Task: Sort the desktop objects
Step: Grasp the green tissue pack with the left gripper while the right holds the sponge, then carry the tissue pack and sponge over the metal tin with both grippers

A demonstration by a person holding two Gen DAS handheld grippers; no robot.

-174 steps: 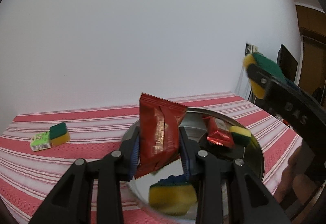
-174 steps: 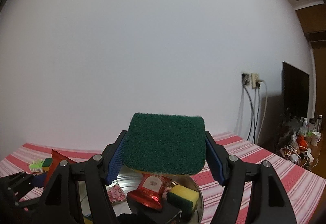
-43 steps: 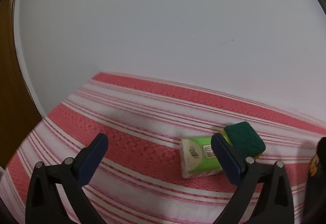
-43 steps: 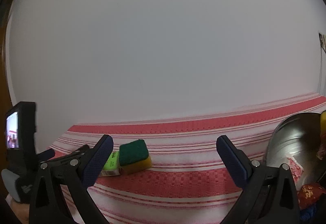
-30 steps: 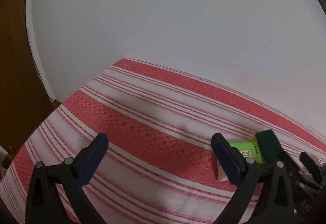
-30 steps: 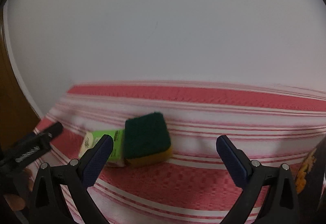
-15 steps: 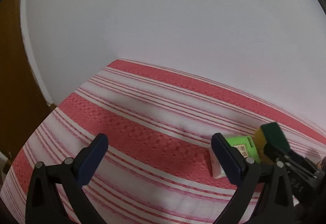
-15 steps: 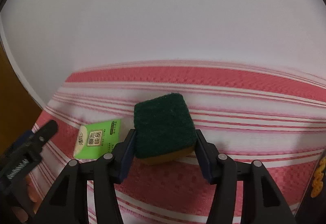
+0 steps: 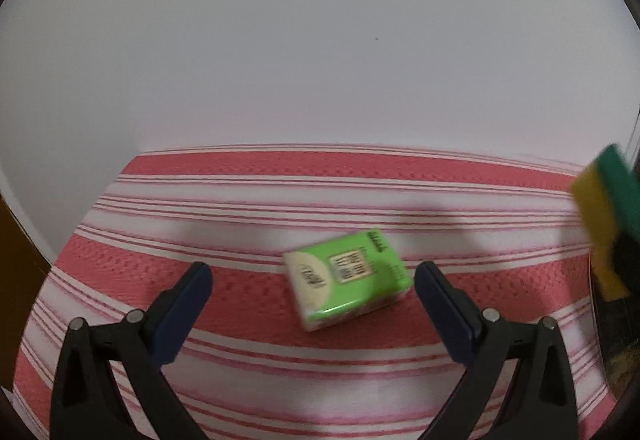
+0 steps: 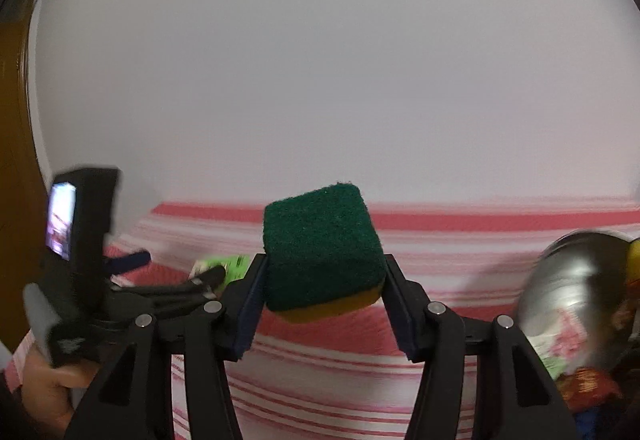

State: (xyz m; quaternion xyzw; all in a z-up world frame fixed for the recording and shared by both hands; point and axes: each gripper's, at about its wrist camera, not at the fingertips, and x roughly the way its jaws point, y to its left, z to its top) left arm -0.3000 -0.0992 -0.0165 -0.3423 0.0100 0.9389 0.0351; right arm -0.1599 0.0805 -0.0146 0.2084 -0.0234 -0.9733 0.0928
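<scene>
Right wrist view: the right gripper [image 10: 322, 304] is clamped on a sponge [image 10: 320, 252], its blue pads pressing the sponge's two sides; the dark green scouring face is turned up and toward the camera, the yellow foam layer lies beneath, and the sponge is held clear of the red-and-white striped tablecloth [image 10: 320, 380]. At far left a hand [image 10: 48, 396] grips the handle of the left gripper [image 10: 176, 272], whose body carries a small lit screen [image 10: 61, 221]. One of its blue-tipped fingers reaches out over the cloth beside a green tissue pack [image 10: 226, 265], partly hidden behind the dark fingers. At the right edge stands a shiny metal bowl [image 10: 568, 280]; it holds a patterned packet and a yellow item at its rim, both blurred, and red wrappers lie at the lower right.

Left wrist view: the left gripper [image 9: 313, 294] stands wide, nothing between its pads. The green tissue pack [image 9: 348, 276] lies flat on the striped tablecloth [image 9: 240, 208], tilted, just beyond the fingertips and a little right of the midline, touching neither finger. At the right edge the sponge [image 9: 604, 200] appears raised above the cloth, blurred, with its yellow layer to the left and green layer to the right. A plain white wall [image 9: 320, 40] closes the far side of the table
</scene>
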